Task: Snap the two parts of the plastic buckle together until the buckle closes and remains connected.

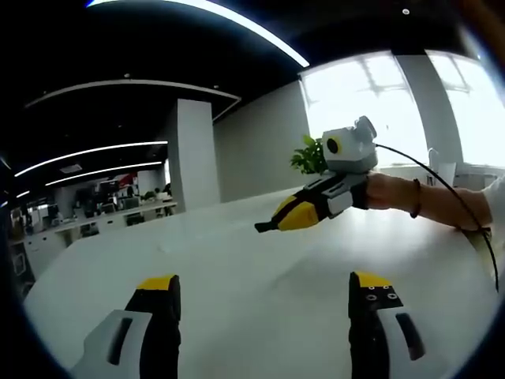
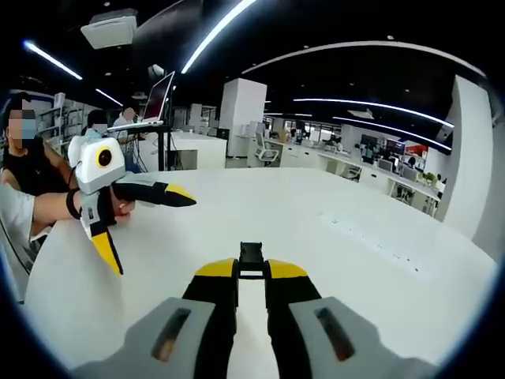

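Pinched between the right gripper's nearly closed yellow-tipped jaws, low centre of the right gripper view, a small black buckle part is protruding. It is likely light, stiff, smooth plastic; gripping its flat body, mating end free, seems best. Left gripper, at the bottom of the left gripper view, is holding its jaws wide and empty above the matte white table.

An open-plan office: rows of desks with monitors, ceiling light strips, large windows.
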Tool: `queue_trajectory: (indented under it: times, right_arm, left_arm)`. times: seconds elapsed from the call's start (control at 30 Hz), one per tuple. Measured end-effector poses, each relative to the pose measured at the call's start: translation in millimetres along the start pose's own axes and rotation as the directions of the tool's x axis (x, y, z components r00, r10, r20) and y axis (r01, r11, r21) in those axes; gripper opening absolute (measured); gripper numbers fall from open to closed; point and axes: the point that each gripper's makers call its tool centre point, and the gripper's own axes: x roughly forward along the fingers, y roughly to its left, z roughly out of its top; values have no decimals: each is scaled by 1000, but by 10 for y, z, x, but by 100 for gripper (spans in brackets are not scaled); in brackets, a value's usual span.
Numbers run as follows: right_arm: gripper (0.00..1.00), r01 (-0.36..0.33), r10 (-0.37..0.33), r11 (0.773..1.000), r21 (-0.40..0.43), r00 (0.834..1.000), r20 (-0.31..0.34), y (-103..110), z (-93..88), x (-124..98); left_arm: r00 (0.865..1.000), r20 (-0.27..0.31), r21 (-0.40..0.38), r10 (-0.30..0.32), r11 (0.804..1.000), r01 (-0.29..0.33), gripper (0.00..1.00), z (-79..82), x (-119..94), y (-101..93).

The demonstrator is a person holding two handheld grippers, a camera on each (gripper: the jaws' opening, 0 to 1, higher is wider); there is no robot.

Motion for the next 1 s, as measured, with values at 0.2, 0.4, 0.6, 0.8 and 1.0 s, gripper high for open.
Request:
queue_trajectory:
  times: [0.2, 0.4, 0.6, 0.8, 1.0]
  right_arm:
    - [11, 9, -9, 1000, -1, 1000, -1, -22, -11, 18]
    - [11, 25, -25, 1000, 4, 1000, -1, -96, -15, 42]
    - [11, 34, -34, 999, 8, 999, -7, -189, -27, 94]
    - [11, 35, -35, 999, 13, 999, -9, -251, -47, 134]
    - [11, 36, -36, 999, 19, 999, -11, -259, -67, 155]
  left_arm:
    - [1000, 1, 2, 0, 1000, 0, 88, 9, 8, 16]
    - [1000, 0, 3, 0, 1000, 0, 88, 11, 15, 27]
    - [1000, 0, 3, 1, 1000, -1, 87, 8, 10, 19]
    - [1000, -1, 9, 0, 1000, 0, 86, 14, 16, 22]
    - [1000, 0, 10, -2, 1000, 2, 86, 9, 17, 12]
